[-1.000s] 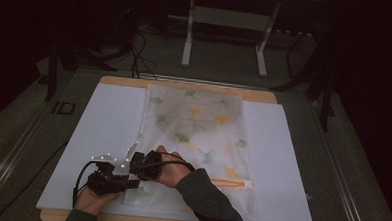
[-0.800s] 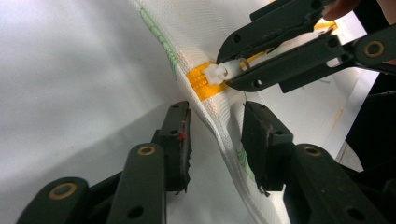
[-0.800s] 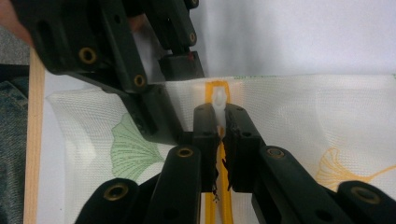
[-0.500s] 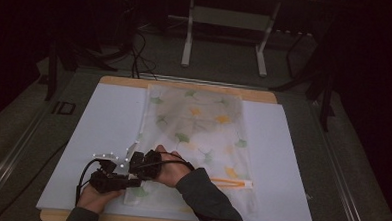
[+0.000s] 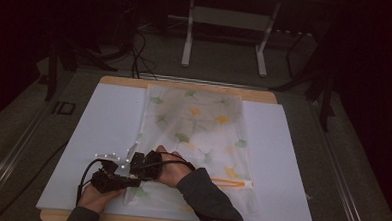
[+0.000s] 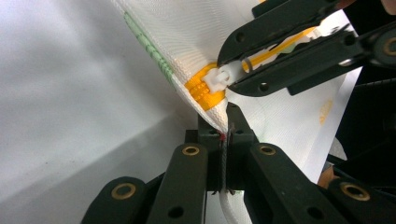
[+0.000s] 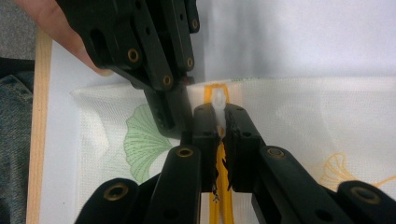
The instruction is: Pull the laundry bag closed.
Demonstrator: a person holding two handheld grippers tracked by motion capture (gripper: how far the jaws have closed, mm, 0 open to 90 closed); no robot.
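Two claws on a leaf-print zip pouch at the bench's near-left.

High view: pouch (image 5: 197, 140) lies on white sheet (image 5: 98, 136).
Left gripper view: left claw (image 6: 223, 135) pinches the pouch corner.
Right gripper view: right claw (image 7: 218, 122) pinches the white zipper pull (image 7: 217, 105).

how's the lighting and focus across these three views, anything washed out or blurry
High view: dim, with a dark room around the lit white table sheet; the translucent leaf-print mesh pouch looks soft and grainy. Left gripper view: bright, the orange zipper end sharp, the nearest black jaws slightly soft, the white surface at left nearly washed out. Right gripper view: evenly lit, the white zipper slider fairly sharp.
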